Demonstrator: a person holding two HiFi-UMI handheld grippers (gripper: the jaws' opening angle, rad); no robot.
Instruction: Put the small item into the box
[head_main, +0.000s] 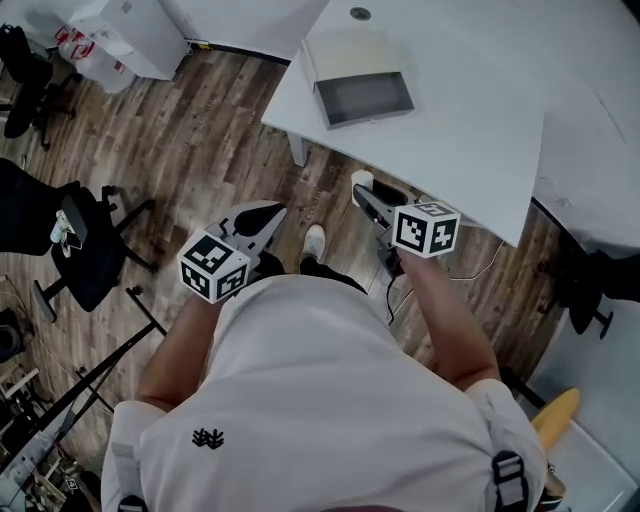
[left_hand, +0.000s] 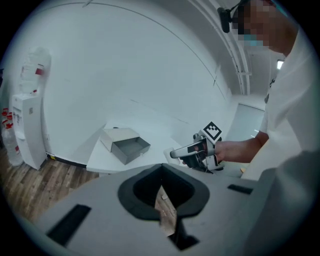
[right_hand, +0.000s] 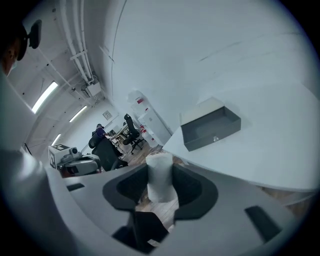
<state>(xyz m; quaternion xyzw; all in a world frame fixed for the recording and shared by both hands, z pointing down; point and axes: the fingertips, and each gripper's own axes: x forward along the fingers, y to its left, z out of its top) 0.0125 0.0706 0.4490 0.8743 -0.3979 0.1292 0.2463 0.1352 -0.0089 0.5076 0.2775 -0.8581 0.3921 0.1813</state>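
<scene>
White and stubby, the small roll (right_hand: 160, 176) stands upright between the jaws of the right gripper (head_main: 368, 196), which are clenched on its sides. The person holds it in the air over the wooden floor (head_main: 200, 150), just off the near edge of the white counter (head_main: 450, 130). It is not on the counter, and it is well short of the box.

The grey box (head_main: 362, 95) sits farther back on that counter, open to the top, with its pale lid lying flat behind it. From the right gripper view the box is ahead and to the right of the roll, its dark front wall facing the jaws.

The left gripper (head_main: 268, 222) hangs low on the other side of the person's body, also above the floor and clear of the counter. Its jaws are drawn close together, with only a sliver of floorboard showing between them and nothing held. A black office chair (head_main: 85, 240) stands off to the person's left, away from both grippers.
</scene>
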